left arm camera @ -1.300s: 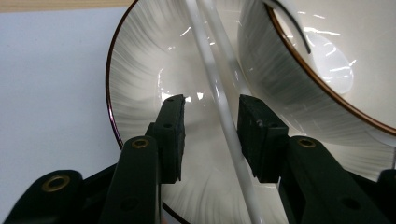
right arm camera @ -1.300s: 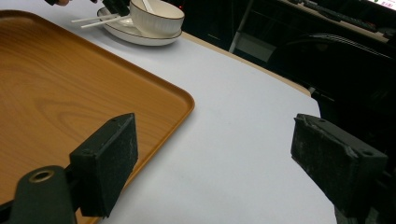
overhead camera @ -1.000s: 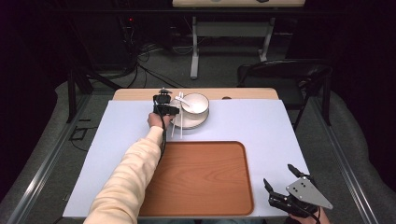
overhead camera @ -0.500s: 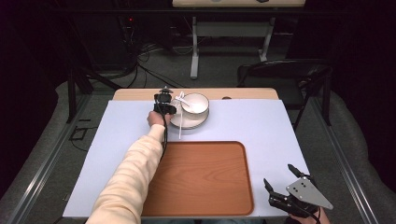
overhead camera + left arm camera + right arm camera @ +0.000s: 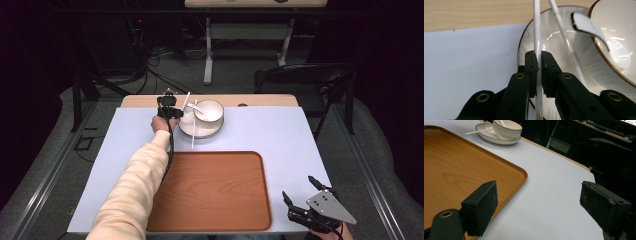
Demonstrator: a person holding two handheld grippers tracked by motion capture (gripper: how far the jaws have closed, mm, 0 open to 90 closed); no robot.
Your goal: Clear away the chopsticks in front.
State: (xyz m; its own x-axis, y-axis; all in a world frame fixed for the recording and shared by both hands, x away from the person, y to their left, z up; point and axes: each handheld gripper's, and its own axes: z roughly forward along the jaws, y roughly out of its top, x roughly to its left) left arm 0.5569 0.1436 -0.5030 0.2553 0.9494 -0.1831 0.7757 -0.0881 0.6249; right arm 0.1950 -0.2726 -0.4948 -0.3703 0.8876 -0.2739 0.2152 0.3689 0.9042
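L tool (image 5: 537, 62) is clamped on a chopstick (image 5: 536, 30) at the plate's (image 5: 554, 37) near-left rim; vs 1 s ago the stick now tilts up. Judged: lift begun, tray (image 5: 210, 190) likely next. R tool (image 5: 546, 207) hangs agape near the tray's corner.

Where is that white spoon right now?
In the high view, the spoon rests in the white bowl on the plate, far side of the table, just right of the left gripper.
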